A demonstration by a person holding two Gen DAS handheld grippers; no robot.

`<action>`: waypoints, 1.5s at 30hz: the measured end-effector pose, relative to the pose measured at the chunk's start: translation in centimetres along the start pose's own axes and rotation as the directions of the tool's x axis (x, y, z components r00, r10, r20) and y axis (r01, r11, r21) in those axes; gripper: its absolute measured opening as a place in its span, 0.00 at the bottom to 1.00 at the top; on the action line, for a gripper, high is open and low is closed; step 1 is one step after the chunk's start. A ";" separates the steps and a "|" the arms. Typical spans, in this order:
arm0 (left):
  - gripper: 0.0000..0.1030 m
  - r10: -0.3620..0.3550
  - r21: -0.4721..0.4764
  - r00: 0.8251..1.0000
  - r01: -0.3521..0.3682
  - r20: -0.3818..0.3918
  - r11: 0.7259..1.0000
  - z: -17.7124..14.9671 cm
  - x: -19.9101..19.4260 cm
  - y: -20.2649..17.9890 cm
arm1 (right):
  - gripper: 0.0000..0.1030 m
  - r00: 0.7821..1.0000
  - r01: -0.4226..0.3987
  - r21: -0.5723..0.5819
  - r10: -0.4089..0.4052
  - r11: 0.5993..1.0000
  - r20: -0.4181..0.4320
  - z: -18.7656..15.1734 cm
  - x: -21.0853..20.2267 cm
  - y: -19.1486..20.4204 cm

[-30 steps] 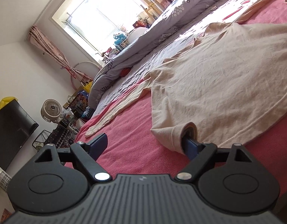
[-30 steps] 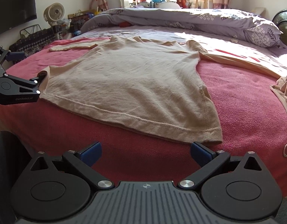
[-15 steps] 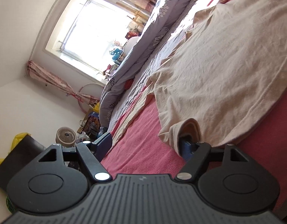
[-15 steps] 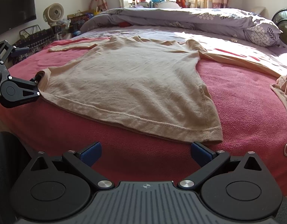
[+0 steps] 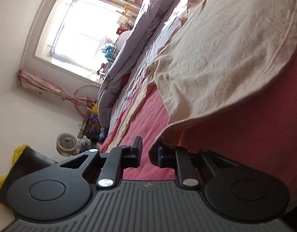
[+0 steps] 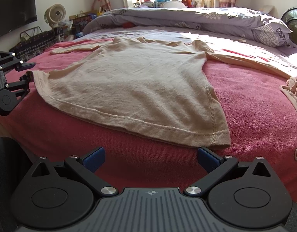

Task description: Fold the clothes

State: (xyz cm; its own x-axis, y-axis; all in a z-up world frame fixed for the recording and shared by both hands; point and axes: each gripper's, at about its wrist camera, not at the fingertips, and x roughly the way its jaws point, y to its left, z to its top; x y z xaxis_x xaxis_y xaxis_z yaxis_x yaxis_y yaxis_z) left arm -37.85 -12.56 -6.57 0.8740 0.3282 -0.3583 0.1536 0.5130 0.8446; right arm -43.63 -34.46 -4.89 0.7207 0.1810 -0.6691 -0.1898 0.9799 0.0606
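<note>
Left gripper [image 5: 148, 157], jaws closing with the hem corner between them, and the wide-open right gripper [image 6: 150, 159] near the opposite corner work a beige shirt [image 6: 133, 85] spread flat on a red blanket [image 6: 245, 96]; likely light, limp, best pinched at corners.

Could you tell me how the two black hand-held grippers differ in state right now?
The left hand-held gripper is closing, its jaws narrow around the beige cotton shirt's hem corner; the right hand-held gripper stands wide open, empty, short of the hem. Both have blue pads and hover over the red blanket.
</note>
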 end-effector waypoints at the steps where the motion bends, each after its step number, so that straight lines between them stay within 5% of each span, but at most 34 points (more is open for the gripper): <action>1: 0.20 -0.010 -0.012 1.000 0.010 -0.014 1.000 -0.3 0.0 0.1 | 1.00 1.000 0.000 0.001 0.000 1.000 0.001 0.0 0.0 0.0; 11: 0.02 -0.069 0.104 0.996 0.074 -0.054 0.992 -2.3 -0.7 -2.6 | 1.00 1.000 0.007 0.006 -0.007 1.000 0.009 0.1 -0.3 -0.3; 15: 0.18 0.002 0.021 0.993 0.001 -0.118 1.000 -2.7 1.2 0.1 | 1.00 1.000 0.023 0.010 -0.023 1.000 0.021 0.1 -0.6 -0.6; 17: 0.31 -0.017 -0.128 0.982 -0.008 -0.189 0.992 -2.6 2.4 2.9 | 1.00 0.999 0.025 0.009 -0.025 1.000 0.026 0.1 -0.9 -0.7; 19: 0.32 -0.061 -0.191 0.980 0.024 -0.189 0.981 -2.4 2.0 4.1 | 1.00 0.999 0.030 0.003 -0.030 1.000 0.031 0.1 -1.2 -0.9; 23: 0.31 -0.054 -0.078 0.986 0.042 -0.160 0.996 -2.6 -0.5 2.1 | 1.00 0.998 0.023 0.025 -0.025 0.999 0.057 0.2 -2.0 -1.6; 27: 0.30 -0.047 -0.076 0.977 0.031 -0.208 0.997 -4.2 -1.0 0.3 | 1.00 0.996 -0.009 0.100 0.000 0.995 0.093 0.6 -2.1 -2.6; 31: 0.31 -0.057 -0.100 0.976 0.037 -0.212 0.994 -4.2 -0.9 0.8 | 0.99 0.983 0.162 -0.018 -0.160 0.987 0.095 0.8 -1.3 -1.5; 37: 0.29 -0.046 -0.088 0.977 0.028 -0.209 0.996 -4.2 -0.8 0.4 | 1.00 0.928 0.358 -0.331 -0.294 0.873 0.231 -0.2 -1.5 0.6; 45: 0.29 -0.045 -0.078 0.978 0.030 -0.203 0.997 -4.4 -0.6 0.3 | 1.00 0.925 0.379 -0.577 -0.300 0.723 0.233 -0.8 -0.3 1.8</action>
State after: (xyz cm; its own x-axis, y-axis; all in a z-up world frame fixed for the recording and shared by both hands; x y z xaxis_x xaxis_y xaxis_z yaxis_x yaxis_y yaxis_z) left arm -40.34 -9.13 -7.86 0.7545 0.4588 -0.4694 0.1434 0.5826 0.8000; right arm -44.73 -32.82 -5.21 0.8790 -0.1067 -0.4647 -0.2484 0.7295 -0.6373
